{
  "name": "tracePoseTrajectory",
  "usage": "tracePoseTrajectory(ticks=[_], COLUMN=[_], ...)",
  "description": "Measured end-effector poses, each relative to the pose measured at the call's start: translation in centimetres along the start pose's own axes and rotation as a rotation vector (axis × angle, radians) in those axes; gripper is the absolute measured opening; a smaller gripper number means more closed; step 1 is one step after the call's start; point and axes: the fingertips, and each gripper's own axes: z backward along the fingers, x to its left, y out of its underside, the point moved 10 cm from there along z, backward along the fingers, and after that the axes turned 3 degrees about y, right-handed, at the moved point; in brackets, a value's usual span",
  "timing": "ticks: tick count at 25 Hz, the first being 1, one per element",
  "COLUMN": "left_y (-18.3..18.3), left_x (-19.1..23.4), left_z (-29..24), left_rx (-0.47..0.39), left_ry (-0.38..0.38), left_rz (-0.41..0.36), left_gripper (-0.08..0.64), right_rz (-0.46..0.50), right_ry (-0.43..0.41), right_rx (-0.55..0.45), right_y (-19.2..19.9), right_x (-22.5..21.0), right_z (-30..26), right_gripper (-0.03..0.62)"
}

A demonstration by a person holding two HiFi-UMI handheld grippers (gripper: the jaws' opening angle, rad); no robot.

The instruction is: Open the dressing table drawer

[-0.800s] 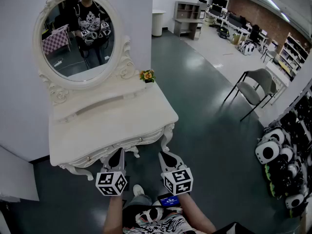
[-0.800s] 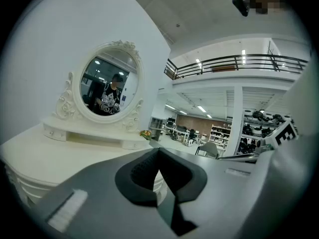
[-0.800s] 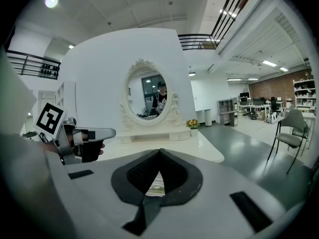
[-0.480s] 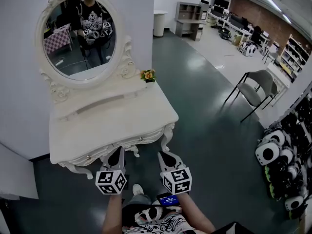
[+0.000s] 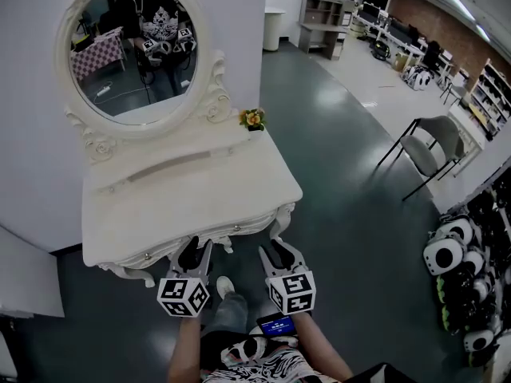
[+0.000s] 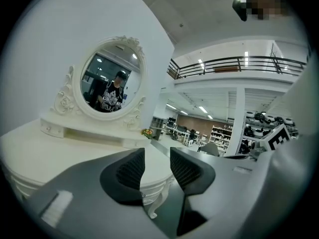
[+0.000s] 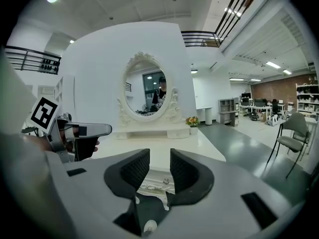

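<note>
The white dressing table stands against the wall under its oval mirror. Its drawer front runs along the near edge, shut, with one small knob at the right and another knob at the left. My left gripper is just before the middle of the drawer front, open and empty. My right gripper is open and empty near the table's right front leg. In the right gripper view the right knob shows between the apart fingers of the right gripper, some way off. The left gripper looks over the tabletop.
A small flower pot sits at the table's back right corner. A grey chair stands on the green floor to the right, and plush pandas are piled further right. The person's foot is below the table front.
The head view has shifted slightly and the table looks a little nearer. Both grippers stay open at the table's front edge, about where they were.
</note>
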Motion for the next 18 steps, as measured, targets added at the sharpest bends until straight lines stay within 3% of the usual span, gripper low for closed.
tracePoseTrajectory(ticks=[5,10,18], left_y=[-0.1,-1.3,-2.7], left_x=[3.8,9.2,17.9], left_z=[-5.3,-13.2,-24.1], left_rx=[0.039,0.137,0.211], left_ry=[0.002,0.036,0.109], left_rz=[-0.011,-0.121,-0.098], left_gripper=[0.144,0.144,0.143], right_rz=[-0.014,0.022,0.043], right_ry=[0.016,0.042,0.104], right_rx=[0.034,0.124,0.209], right_y=[-0.7,-2.4,-5.2], right_x=[-1.4,-3.1,-5.6], right_z=[-6.1,-15.0,-27.9], right_gripper=[0.130,0.132,0.137])
